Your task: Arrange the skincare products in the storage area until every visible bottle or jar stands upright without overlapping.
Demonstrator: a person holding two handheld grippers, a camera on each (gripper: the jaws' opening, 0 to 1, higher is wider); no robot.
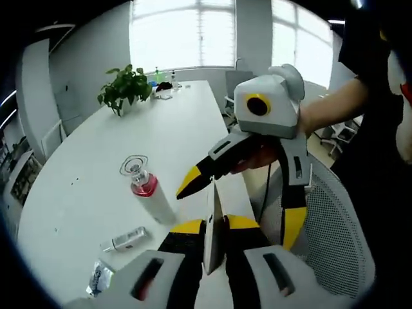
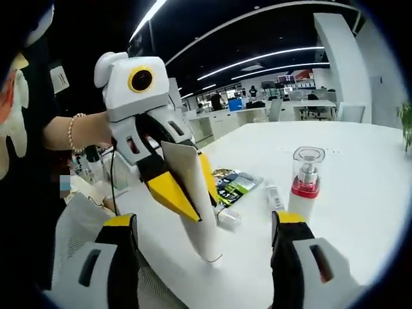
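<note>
My left gripper (image 1: 215, 226) is shut on the flat end of a white tube (image 1: 214, 212). In the right gripper view the same tube (image 2: 199, 222) stands tilted with its cap down on the white table (image 2: 360, 161), pinched by the left gripper (image 2: 190, 187). My right gripper (image 2: 205, 222) is open, its jaws spread wide on either side of the tube without touching it; it enters the left gripper view from the right (image 1: 235, 215). A white bottle with a red band and clear cap (image 1: 145, 187) (image 2: 304, 180) stands upright nearby.
A small clear tube (image 1: 125, 239) (image 2: 273, 193) lies flat on the table. Sachets (image 2: 235, 183) (image 1: 96, 277) lie beside it. A potted plant (image 1: 125, 87) stands at the far end. A mesh chair (image 1: 328, 225) sits by the table's edge, and a person's hand holds each gripper.
</note>
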